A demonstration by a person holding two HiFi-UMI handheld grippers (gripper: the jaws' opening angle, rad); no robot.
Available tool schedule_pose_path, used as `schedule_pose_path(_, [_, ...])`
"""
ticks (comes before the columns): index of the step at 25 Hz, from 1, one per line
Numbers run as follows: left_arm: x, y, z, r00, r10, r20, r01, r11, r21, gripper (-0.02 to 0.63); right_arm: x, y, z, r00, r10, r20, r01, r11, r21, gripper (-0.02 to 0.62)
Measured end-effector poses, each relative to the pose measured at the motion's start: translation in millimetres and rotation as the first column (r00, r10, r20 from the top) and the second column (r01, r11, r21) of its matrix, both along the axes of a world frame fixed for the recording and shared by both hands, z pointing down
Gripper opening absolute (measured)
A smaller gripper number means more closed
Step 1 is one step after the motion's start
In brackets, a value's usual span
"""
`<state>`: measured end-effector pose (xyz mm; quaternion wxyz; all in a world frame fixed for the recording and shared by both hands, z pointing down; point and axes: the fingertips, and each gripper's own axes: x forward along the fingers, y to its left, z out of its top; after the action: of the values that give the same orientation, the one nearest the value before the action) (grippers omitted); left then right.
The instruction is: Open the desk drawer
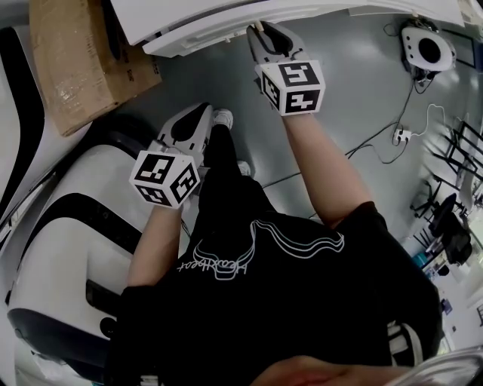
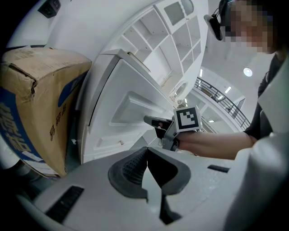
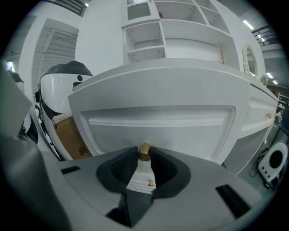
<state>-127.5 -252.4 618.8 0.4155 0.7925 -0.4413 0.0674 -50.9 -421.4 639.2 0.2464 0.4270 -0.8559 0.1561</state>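
Grey floor (image 1: 362, 90), white desk (image 3: 180, 85): right claw (image 3: 144, 156) clamped on drawer knob (image 3: 144, 150); left claw (image 2: 147, 151) together, empty. Best pulled straight, level.

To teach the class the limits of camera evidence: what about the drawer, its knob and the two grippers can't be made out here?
- Drawer inside: the right gripper view shows only the drawer front; the head view's top edge cuts off the desk.
- Brass knob: its base is hidden between the right gripper's jaws; in the head view that gripper covers it.
- Left gripper: in the head view its own body hides the jaws.
- Cardboard box: print cut off at the left edge.
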Motion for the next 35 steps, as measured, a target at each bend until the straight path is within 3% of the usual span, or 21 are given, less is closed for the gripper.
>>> schedule_pose_path(35, [28.2, 79.5, -9.7, 0.998, -0.052, 0.037, 0.051, 0.998, 0.021, 0.005, 38.4, 76.9, -4.1, 0.999, 0.004, 0.048, -0.003, 0.999, -0.038, 0.094])
